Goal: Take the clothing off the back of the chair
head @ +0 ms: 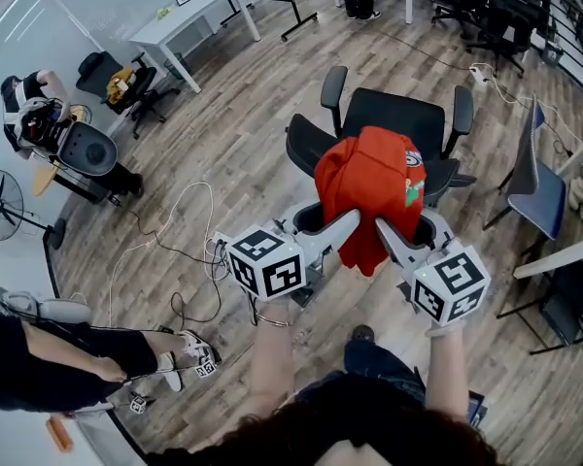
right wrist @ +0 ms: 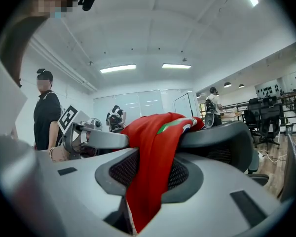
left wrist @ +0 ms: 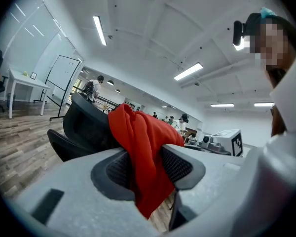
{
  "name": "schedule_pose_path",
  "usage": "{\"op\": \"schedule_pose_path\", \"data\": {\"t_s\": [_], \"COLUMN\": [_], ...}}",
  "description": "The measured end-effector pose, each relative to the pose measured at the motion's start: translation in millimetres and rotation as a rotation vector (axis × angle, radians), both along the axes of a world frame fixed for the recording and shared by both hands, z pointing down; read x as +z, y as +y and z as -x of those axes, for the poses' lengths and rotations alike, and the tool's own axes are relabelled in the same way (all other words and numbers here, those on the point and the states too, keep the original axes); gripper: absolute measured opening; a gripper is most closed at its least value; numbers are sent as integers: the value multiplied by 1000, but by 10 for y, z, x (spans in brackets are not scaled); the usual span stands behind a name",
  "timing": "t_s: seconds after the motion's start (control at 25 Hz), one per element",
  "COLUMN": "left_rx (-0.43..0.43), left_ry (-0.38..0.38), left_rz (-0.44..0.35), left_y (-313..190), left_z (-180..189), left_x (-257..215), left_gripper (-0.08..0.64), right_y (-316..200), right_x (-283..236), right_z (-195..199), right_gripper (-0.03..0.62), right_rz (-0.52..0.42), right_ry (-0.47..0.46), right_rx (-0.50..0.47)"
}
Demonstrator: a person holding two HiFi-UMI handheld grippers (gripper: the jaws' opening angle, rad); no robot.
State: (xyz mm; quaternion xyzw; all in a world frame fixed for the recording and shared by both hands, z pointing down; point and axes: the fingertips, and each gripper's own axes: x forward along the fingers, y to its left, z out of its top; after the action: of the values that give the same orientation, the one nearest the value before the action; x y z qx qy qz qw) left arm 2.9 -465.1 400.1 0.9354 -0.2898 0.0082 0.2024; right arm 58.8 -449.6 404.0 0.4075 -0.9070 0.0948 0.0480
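A red garment hangs over the back of a black office chair just in front of me. My left gripper grips its left side and my right gripper grips its right side, low on the hanging cloth. The left gripper view has the red garment pinched between the two dark pads of my left gripper, with the chair behind. The right gripper view likewise has the garment pressed between the pads of my right gripper, beside the chair back.
Cables trail over the wooden floor to the chair's left. A grey-blue chair stands at the right, a white table at the back left, a fan at the far left. A person sits at lower left.
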Motion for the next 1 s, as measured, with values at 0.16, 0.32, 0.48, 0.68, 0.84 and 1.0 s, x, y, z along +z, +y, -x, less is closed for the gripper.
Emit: {"op": "schedule_pose_path", "data": {"t_s": [0.16, 0.32, 0.48, 0.68, 0.84, 1.0], "left_rx": [-2, -2, 10, 17, 20, 21], "left_ry": [-51, -88, -87, -86, -74, -73], "left_rz": [-30, -81, -105, -134, -160, -191], "left_y": [80, 125, 198, 312, 393, 500], "left_z": [31, 5, -26, -32, -52, -96], "left_x": [9, -17, -101, -206, -332, -453], "left_gripper": [124, 93, 83, 81, 81, 80], "right_y": [65, 96, 141, 242, 320, 435], "right_x": [21, -3, -72, -172, -290, -398], "right_z": [73, 63, 38, 47, 41, 34], "right_gripper": [90, 61, 55, 52, 51, 46], "right_rz": [-3, -24, -39, -68, -95, -112], "right_ry": [22, 61, 52, 52, 48, 48], "right_rx": [-9, -4, 12, 29, 36, 24]}}
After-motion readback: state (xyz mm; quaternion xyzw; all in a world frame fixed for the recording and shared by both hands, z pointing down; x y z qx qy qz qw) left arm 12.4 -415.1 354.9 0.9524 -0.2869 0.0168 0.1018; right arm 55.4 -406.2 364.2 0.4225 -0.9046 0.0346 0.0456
